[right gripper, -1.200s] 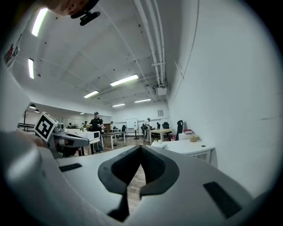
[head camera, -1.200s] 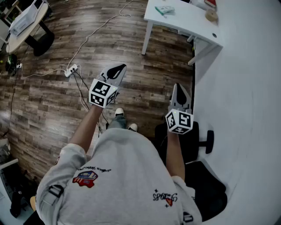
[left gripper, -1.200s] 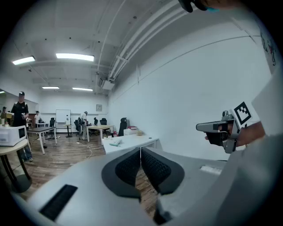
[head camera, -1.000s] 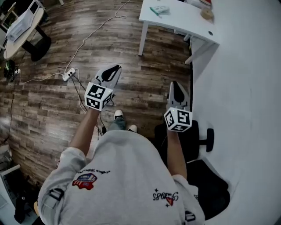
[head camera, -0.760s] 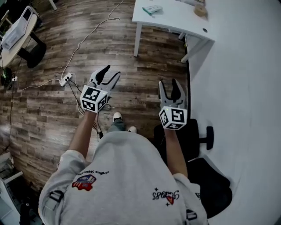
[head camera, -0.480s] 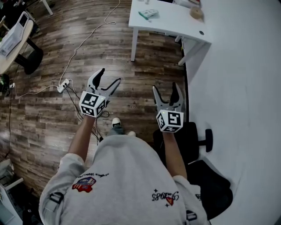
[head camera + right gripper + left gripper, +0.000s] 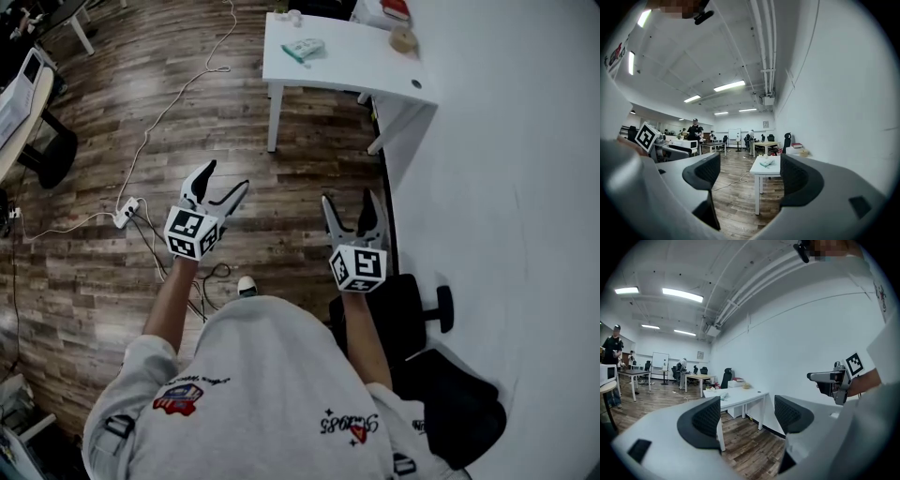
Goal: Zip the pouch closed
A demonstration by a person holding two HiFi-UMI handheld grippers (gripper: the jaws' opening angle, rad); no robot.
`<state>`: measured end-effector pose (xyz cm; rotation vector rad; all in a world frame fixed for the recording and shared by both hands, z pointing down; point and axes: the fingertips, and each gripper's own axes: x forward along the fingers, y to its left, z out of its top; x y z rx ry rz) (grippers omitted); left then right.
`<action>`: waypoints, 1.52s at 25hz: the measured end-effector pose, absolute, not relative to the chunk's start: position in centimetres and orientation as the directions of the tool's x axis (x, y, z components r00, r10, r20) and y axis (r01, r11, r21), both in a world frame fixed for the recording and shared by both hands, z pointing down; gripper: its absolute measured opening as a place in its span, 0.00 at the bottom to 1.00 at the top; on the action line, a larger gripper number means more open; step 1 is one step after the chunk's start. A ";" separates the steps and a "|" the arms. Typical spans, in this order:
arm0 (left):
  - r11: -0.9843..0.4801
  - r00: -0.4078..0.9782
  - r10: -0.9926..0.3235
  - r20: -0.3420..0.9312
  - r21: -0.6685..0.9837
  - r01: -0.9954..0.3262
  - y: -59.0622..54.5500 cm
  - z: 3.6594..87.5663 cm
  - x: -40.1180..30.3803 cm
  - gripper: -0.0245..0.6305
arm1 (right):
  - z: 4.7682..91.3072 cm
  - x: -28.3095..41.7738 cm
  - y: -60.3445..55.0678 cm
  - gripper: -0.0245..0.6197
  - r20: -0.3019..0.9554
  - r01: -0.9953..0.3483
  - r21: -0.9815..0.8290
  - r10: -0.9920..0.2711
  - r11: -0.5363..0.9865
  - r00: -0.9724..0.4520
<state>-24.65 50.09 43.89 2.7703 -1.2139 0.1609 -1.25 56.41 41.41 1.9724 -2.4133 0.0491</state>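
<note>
Facing: white table set against the white wall, across a stretch of wood floor.
Task item: pale green pouch lying flat on the table top, toward the end away from the wall; well apart from both grippers. Zip too small to read.
Left hand: left gripper held out in the air over the floor, jaws spread wide, having just been opening. Nothing sits between the black ribbed pads; only floor and table show beyond.
Right hand: right gripper held out close by the wall, jaws wide apart, likewise just been opening. The gap is empty, with the table and pouch framed far off between its pads.
Also on table: tan round roll and a red item, both at the wall end.
Floor: power strip on the boards, left of the left gripper.
Beside person: black office chair, next to the wall.
</note>
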 end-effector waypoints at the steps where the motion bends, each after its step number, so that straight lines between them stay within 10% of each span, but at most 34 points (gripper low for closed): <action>1: -0.679 0.680 -0.720 0.141 0.058 -0.732 49.6 43.9 -25.0 0.56 | 41.4 -1.4 56.1 0.64 0.037 -0.983 -0.018 -0.982 0.183 -0.183; 20: -0.666 0.670 -0.724 0.163 0.088 -0.741 39.2 45.8 -27.7 0.56 | 43.3 -5.3 45.5 0.62 0.056 -0.983 -0.016 -0.981 0.184 -0.184; 38: -0.573 0.572 -0.801 0.176 0.051 -0.818 17.8 44.9 -16.0 0.56 | 43.8 7.8 20.5 0.61 0.041 -0.954 -0.041 -0.954 0.295 -0.297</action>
